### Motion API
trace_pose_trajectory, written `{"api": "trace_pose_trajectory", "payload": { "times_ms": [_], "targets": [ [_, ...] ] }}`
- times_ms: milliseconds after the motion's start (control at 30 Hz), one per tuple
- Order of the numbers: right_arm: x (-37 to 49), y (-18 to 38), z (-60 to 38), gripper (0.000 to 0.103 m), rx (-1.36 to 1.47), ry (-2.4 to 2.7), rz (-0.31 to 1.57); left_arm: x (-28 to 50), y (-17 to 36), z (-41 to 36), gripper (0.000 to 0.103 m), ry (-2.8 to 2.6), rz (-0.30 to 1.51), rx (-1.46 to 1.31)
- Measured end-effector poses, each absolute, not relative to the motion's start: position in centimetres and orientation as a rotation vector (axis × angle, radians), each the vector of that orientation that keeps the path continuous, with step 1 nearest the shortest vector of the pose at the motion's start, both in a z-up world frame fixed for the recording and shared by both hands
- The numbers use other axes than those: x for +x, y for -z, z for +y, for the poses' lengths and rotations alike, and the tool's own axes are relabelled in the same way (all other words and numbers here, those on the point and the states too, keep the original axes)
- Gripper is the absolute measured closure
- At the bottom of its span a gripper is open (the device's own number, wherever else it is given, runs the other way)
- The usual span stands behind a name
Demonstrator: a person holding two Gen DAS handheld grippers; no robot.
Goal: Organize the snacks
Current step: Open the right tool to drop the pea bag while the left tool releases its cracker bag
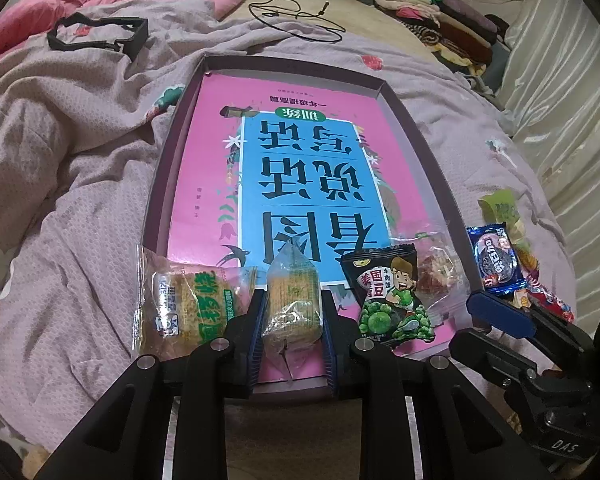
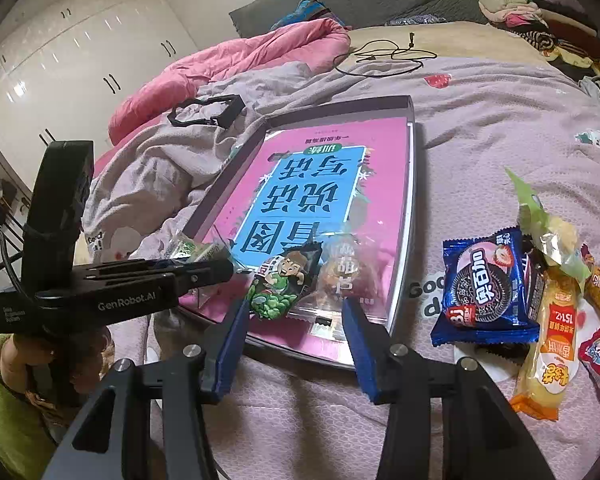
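Note:
A shallow box tray (image 1: 420,128) with a pink and blue book cover inside lies on the bed; it also shows in the right wrist view (image 2: 412,184). My left gripper (image 1: 293,312) is shut on a clear-wrapped biscuit pack (image 1: 294,300) over the tray's near edge. In the tray lie a green-lettered cake pack (image 1: 188,304), a black green-pea pack (image 1: 388,296) and a clear candy pack (image 1: 440,272). My right gripper (image 2: 296,320) is open and empty before the near edge. A blue Oreo pack (image 2: 484,284) lies on the bed at right.
Several more snack packs (image 2: 556,320) are heaped right of the tray. A black plastic frame (image 1: 96,34) and a black cord (image 1: 300,16) lie farther back. A pink quilt (image 2: 236,60) and piled clothes (image 1: 432,8) are at the far end.

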State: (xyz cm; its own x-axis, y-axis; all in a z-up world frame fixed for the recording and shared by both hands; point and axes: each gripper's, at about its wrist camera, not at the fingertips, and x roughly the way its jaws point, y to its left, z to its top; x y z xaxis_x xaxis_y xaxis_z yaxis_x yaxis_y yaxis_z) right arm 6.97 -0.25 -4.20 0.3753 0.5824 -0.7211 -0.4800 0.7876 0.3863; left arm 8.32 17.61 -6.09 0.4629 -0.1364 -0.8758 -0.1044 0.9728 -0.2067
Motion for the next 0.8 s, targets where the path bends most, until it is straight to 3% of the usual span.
{"api": "trace_pose_trajectory", "payload": {
  "times_ms": [233, 433, 567, 800],
  "targets": [
    [6.9, 4.2, -0.3, 0.053, 0.107, -0.673, 0.967, 8.3, 5.9, 17.5, 0.072, 0.027, 1.092, -0.250],
    [6.9, 4.1, -0.4, 0.049, 0.100, -0.663, 0.960, 8.1, 5.1, 17.2, 0.062, 0.034, 1.078, -0.243],
    [6.9, 4.1, -0.5, 0.049, 0.100, -0.659, 0.960, 7.8, 4.2, 17.2, 0.050, 0.026, 1.056, -0.226],
    [6.8, 4.0, -0.4, 0.047, 0.097, -0.655, 0.962, 7.5, 3.1, 17.8, 0.044, 0.019, 1.023, -0.241]
  ]
}}
